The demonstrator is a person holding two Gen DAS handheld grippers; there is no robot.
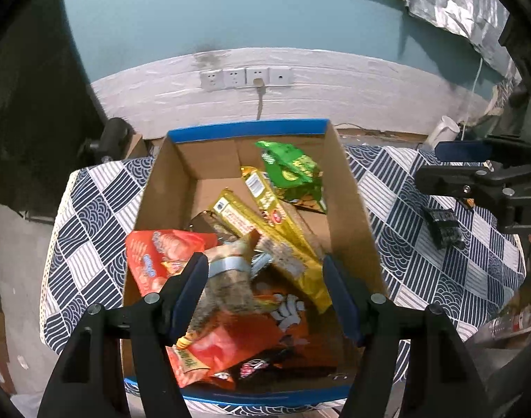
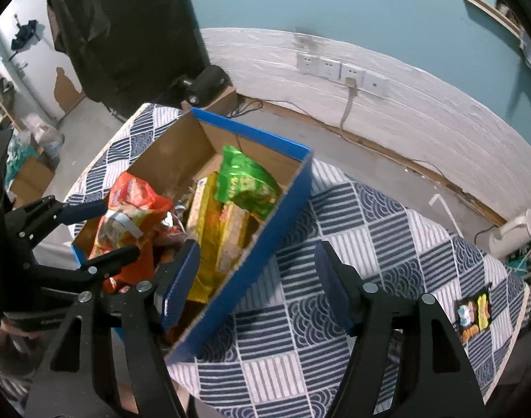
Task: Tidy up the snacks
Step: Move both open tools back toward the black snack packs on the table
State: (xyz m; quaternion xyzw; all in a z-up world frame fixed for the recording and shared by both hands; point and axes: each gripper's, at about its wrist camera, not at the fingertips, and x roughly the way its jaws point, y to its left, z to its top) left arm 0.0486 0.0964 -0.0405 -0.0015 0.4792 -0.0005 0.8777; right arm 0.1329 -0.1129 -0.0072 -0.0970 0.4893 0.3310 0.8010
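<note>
A cardboard box with blue outer walls (image 1: 349,188) (image 2: 265,240) stands on the checked cloth and holds several snack packs: a green bag (image 1: 293,174) (image 2: 244,181), gold packs (image 1: 265,216) (image 2: 209,237), orange-red bags (image 1: 161,254) (image 2: 133,195) and a taped speckled pack (image 1: 227,278). My left gripper (image 1: 265,296) is open above the box's near end, the speckled pack lying between its fingers; it also shows in the right wrist view (image 2: 87,230). My right gripper (image 2: 258,282) is open and empty over the box's right wall. A small black snack pack lies on the cloth to the right (image 1: 443,226) (image 2: 474,313).
The table (image 2: 335,348) wears a navy-and-white checked cloth. Behind it runs a white wall band with sockets (image 1: 244,78) and a plugged cable. A white object (image 2: 513,233) stands at the table's far right corner. A cardboard box (image 2: 32,177) sits on the floor to the left.
</note>
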